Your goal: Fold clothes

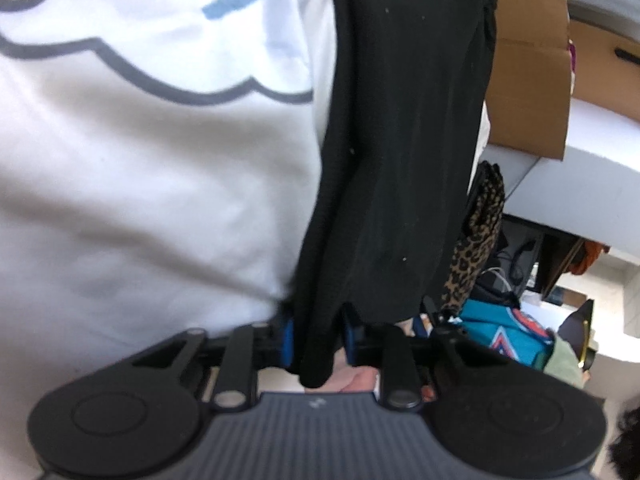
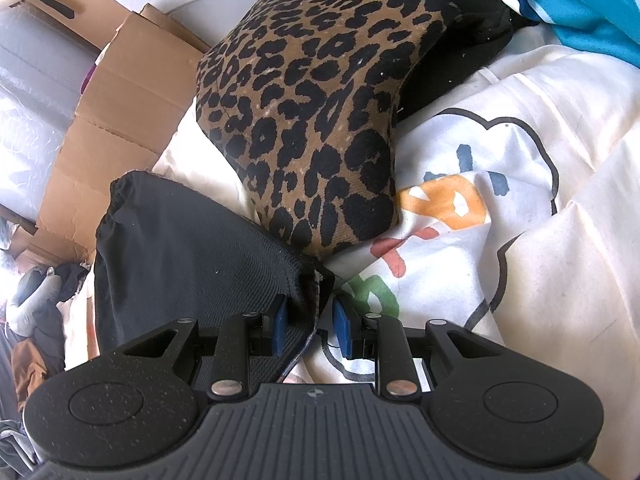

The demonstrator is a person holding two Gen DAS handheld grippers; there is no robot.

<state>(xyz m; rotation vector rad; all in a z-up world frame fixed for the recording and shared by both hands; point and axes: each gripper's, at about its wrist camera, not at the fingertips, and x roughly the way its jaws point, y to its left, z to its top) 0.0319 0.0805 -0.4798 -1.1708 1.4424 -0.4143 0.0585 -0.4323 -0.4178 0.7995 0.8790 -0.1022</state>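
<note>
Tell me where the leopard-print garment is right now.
In the right wrist view, the folded leopard-print garment lies upper centre on the white printed cloth, just beyond the black fabric garment, beside the brown cardboard box.

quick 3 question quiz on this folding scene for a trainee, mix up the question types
1. True or false: the black garment sits between the pads of the left gripper.
2. Which item lies directly beyond the black garment in the right wrist view? A) leopard print piece B) a striped towel C) a red cap
3. Fill in: behind the clothes, at the left of the right wrist view, stands a brown ____ box.

Key
1. True; the cloth hangs down through the pads.
2. A; it rests on the white printed fabric, past the right gripper, which also has the black garment between its pads.
3. cardboard
</note>
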